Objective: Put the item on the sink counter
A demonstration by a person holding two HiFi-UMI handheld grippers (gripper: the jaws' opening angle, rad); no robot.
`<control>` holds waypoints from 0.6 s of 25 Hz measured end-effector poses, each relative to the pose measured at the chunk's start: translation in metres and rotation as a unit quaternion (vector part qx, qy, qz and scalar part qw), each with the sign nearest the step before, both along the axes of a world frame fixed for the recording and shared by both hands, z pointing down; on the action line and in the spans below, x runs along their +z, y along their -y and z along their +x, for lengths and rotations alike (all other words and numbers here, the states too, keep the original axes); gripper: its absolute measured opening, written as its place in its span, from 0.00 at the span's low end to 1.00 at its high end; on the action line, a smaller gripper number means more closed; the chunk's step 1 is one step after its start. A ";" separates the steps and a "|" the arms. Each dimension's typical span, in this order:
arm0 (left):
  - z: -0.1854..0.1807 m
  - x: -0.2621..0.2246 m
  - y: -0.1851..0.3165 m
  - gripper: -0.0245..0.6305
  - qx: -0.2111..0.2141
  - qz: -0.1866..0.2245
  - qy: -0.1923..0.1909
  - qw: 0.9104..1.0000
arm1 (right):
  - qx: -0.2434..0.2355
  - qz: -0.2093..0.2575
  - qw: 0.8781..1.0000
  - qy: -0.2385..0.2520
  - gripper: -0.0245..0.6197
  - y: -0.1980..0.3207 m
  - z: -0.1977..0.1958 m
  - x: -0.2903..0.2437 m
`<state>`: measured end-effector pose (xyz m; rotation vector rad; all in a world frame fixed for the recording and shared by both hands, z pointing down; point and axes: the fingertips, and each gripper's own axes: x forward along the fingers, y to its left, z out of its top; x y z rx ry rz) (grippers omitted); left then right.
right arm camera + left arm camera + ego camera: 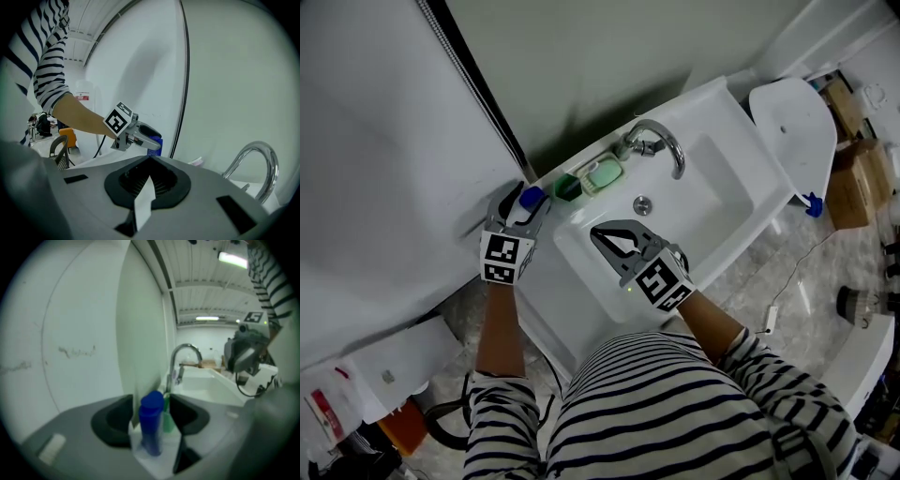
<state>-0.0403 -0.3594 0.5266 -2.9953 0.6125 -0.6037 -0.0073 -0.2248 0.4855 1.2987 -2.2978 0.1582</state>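
The release looks all but done. The left gripper [526, 204] has its jaws spread, and the dark blue plastic bottle [151, 423] stands upright between them, clear of the pads. It is on the back ledge of the white ceramic sink [727, 108], left of centre in the head view. Next, I judge, that gripper must draw back without tipping the bottle. The right gripper [602, 236], its jaws pressed together and empty, hangs over the basin. The bottle's base is blurred, and a green thing behind it is hard to identify.

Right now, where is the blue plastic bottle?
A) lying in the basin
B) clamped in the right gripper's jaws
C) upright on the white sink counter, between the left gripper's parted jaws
C: the blue plastic bottle stands on the white sink counter, inside the left gripper's parted jaws.
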 end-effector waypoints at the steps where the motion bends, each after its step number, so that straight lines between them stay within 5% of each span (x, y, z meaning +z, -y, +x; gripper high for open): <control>1: -0.001 -0.007 -0.001 0.41 -0.001 0.005 -0.006 1.000 | -0.002 0.003 1.000 0.000 0.05 -0.001 -0.002 -0.002; 15: -0.014 -0.089 -0.048 0.42 -0.030 0.035 -0.108 0.993 | -0.010 0.033 0.999 0.019 0.05 -0.024 -0.010 -0.030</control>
